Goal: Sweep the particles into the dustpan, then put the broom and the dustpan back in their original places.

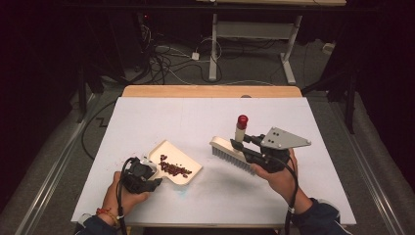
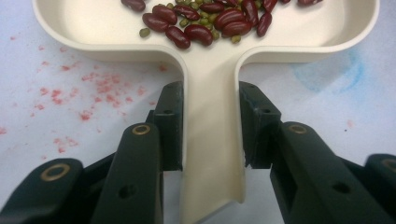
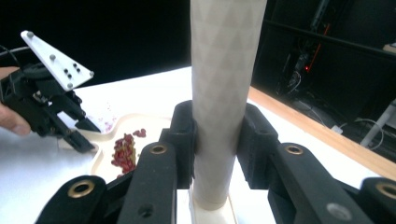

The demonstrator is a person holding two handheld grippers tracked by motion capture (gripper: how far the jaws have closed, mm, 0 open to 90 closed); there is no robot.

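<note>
A cream dustpan (image 1: 188,164) lies on the white table with red and green beans (image 1: 173,169) in it. My left gripper (image 1: 154,172) is shut on its handle (image 2: 210,140), a jaw pressed on each side; the beans (image 2: 205,23) lie just ahead in the pan (image 2: 93,28). My right gripper (image 1: 238,143) is shut on the upright cream handle (image 3: 219,93) of a brush (image 1: 229,154), held above the table right of the pan. The handle ends in a red cap (image 1: 242,119). In the right gripper view the left gripper (image 3: 84,137) sits at the dustpan (image 3: 105,154).
Red stains (image 2: 93,93) and a blue smudge (image 2: 336,74) mark the table beside the pan. A wooden strip (image 1: 210,91) forms the table's far edge. Beyond it stand desk legs (image 1: 214,49) and cables (image 1: 161,61) on the floor.
</note>
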